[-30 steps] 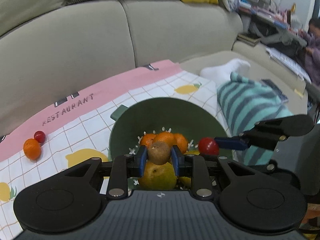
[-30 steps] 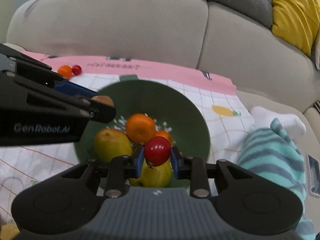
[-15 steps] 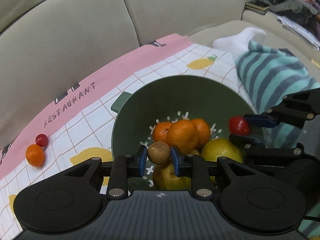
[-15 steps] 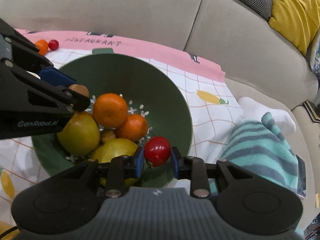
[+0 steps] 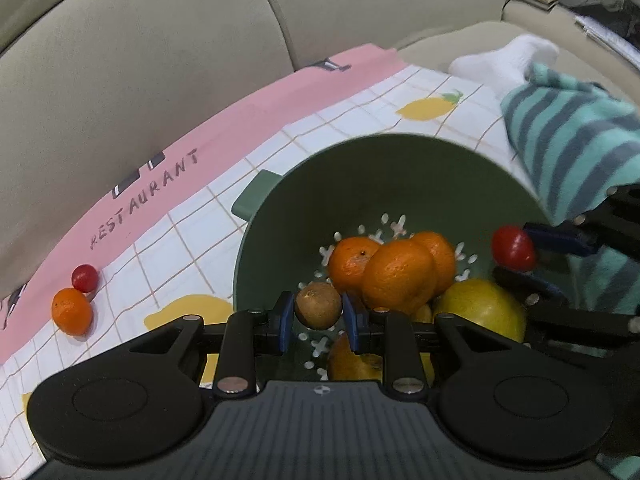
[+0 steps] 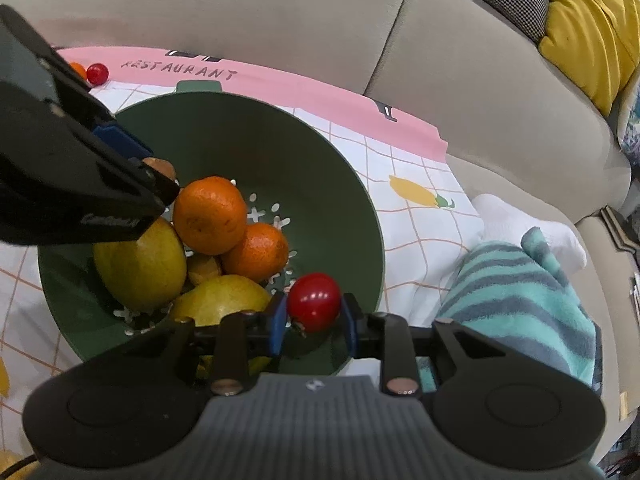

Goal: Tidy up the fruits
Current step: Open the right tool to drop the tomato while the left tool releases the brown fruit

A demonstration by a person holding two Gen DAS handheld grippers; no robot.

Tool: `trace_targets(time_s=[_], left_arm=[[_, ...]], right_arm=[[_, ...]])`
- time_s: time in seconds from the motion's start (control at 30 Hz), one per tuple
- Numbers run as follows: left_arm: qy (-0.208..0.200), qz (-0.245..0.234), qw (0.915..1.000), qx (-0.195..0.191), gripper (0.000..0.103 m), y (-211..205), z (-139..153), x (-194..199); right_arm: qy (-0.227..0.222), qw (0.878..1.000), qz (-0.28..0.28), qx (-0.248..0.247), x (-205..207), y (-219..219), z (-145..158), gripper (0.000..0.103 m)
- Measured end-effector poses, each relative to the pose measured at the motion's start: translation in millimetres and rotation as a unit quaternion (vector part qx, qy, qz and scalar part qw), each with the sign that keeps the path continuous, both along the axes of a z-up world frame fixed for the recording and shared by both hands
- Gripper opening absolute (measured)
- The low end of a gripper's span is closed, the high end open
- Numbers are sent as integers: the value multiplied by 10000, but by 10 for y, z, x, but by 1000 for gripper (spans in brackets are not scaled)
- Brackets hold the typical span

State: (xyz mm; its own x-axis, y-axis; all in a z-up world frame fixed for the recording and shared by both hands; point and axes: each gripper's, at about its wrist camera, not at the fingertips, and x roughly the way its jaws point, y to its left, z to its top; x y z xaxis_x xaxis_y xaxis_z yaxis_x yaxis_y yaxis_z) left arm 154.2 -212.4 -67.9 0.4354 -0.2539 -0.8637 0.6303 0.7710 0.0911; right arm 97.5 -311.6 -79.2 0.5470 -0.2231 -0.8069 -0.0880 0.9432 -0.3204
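A green colander bowl [image 5: 400,168] [image 6: 240,128] on a checked cloth holds oranges [image 5: 400,276] [image 6: 210,214] and yellow pears [image 5: 480,312] [image 6: 140,264]. My left gripper [image 5: 318,314] is shut on a small brown round fruit [image 5: 318,306] just over the bowl's near left rim. My right gripper [image 6: 314,304] is shut on a red cherry tomato [image 6: 314,300] over the bowl's right rim; the tomato also shows in the left wrist view [image 5: 513,249]. A loose orange [image 5: 72,311] and a cherry tomato [image 5: 85,278] lie on the cloth at far left.
The cloth [image 5: 320,92] with a pink band lies on a beige sofa [image 5: 160,40]. A striped teal blanket [image 6: 520,300] and a white sock [image 6: 520,220] lie right of the bowl. A yellow cushion [image 6: 588,28] sits on the sofa back.
Both grippers have come lower and closer over the bowl with their fruits still held. The bowl looks larger in both views.
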Motion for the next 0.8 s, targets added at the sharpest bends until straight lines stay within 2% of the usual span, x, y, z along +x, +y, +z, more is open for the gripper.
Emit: trace_targets(time_s=[0.4, 0.67, 0.8], left_arm=[[-62, -11, 9999, 98, 32, -27, -22, -21], [-147, 23, 9997, 218, 39, -21, 17, -44], [-206, 42, 9996, 201, 43, 1, 77, -76]], right_arm=[[-17, 9999, 63, -87, -12, 22, 4, 25], [-93, 9998, 120, -120, -46, 51, 53, 35], [-174, 9996, 164, -137, -77, 66, 96, 36]])
